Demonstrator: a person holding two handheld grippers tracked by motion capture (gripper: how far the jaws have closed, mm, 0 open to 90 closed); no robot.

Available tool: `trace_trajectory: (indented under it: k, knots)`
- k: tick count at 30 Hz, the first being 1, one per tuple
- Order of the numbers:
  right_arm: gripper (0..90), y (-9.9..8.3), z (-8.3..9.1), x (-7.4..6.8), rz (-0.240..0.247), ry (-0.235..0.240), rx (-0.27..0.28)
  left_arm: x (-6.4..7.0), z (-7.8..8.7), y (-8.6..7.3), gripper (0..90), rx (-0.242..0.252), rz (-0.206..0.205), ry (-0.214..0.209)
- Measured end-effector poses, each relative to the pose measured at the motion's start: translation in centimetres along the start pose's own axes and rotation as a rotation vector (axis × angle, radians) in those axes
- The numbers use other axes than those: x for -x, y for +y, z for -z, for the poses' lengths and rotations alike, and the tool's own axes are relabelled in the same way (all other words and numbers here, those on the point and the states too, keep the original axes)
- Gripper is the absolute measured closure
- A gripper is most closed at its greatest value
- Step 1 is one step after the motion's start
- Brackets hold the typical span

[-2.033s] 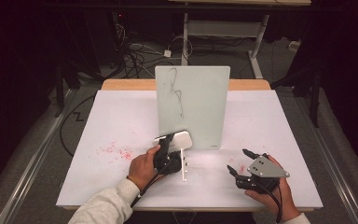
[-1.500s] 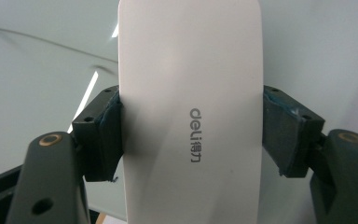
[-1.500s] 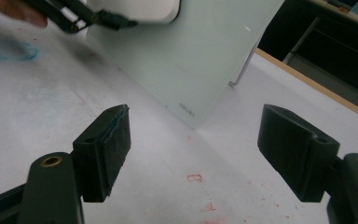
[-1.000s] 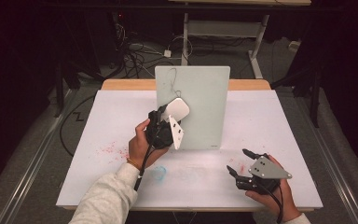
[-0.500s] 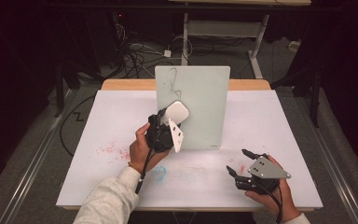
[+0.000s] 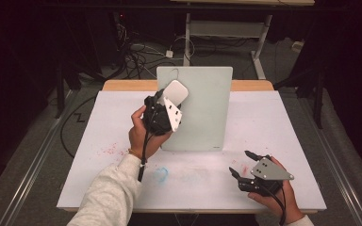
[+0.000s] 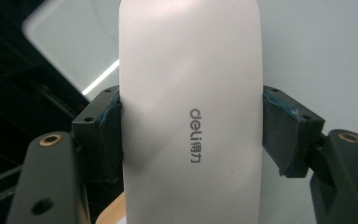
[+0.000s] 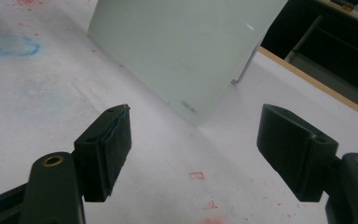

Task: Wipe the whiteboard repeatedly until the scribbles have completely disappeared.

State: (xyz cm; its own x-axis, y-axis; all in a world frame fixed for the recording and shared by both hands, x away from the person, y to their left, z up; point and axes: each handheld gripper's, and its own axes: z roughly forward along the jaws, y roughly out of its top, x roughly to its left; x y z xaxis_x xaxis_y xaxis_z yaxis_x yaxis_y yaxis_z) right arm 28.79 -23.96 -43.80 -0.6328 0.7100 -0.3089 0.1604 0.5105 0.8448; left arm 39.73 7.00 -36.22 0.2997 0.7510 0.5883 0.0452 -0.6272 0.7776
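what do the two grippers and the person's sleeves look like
Both grippers are black with two blocky jaws, brass-ringed screw holes and dark pads. The left gripper and right gripper each carry a grey three-cornered plate and trail a black cable. The sleeves are light grey.

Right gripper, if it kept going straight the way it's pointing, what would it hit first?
Probably the upright whiteboard: the open right gripper points at its lower corner, with stained table between. Depth is hard to judge.

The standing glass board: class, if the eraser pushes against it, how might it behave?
The board stands nearly upright on the table, so it may tip backward. Its smooth face probably lets the eraser slide easily.
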Motion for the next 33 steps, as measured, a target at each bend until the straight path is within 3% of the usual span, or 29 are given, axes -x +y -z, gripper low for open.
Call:
trace_trajectory:
  k: [1, 7, 15, 18, 22, 33]
  knots:
    - [26.9, 0.0, 0.0, 0.0, 0.0, 0.001, 0.0, -0.5, 0.0, 0.2, 29.2, 0.001, 0.02, -0.006]
    - [27.0, 0.0, 0.0, -0.1, 0.005, 0.007, -0.001, -0.5, 0.0, 0.0, 29.1, 0.003, 0.01, 0.003]
    - [27.0, 0.0, -0.1, -0.1, 0.005, 0.008, -0.003, 2.2, 0.5, -2.8, 29.1, -0.017, -0.014, -0.007]
    - [27.0, 0.1, 0.0, -0.2, 0.012, 0.008, -0.002, 2.4, 0.5, -3.0, 29.1, -0.02, -0.014, -0.011]
    - [27.1, 0.1, 0.0, -0.2, 0.01, 0.006, -0.004, 1.9, 0.5, -2.5, 29.1, -0.029, -0.021, -0.023]
    - [27.2, 0.1, 0.1, -0.2, 0.01, 0.004, -0.003, -2.4, -0.1, 1.0, 29.1, 0.003, 0.039, -0.018]
